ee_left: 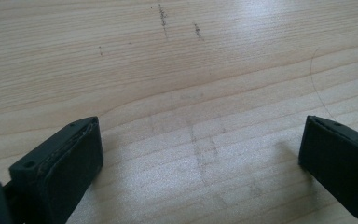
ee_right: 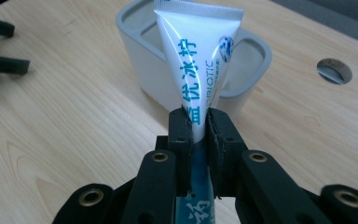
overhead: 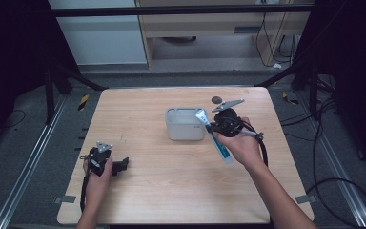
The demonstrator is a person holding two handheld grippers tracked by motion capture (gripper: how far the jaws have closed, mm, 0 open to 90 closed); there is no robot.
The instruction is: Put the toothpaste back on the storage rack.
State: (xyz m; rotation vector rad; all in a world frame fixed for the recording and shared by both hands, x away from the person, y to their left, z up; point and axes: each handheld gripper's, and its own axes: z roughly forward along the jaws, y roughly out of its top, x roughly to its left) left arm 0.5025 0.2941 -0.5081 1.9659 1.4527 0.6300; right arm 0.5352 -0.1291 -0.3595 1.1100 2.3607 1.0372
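White toothpaste tube (ee_right: 199, 74) is pinched in my right gripper (ee_right: 199, 122), near the grey holder (ee_right: 249, 70); I'd tip it in slowly; left gripper (ee_left: 200, 154) gapes wide, empty.

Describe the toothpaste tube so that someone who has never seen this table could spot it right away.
Start at the wooden table and find the white rectangular container near its middle. Just right of it, the right tool is shut on the tube, crimped end toward the container. It is the only white and teal item, with blue printed characters.
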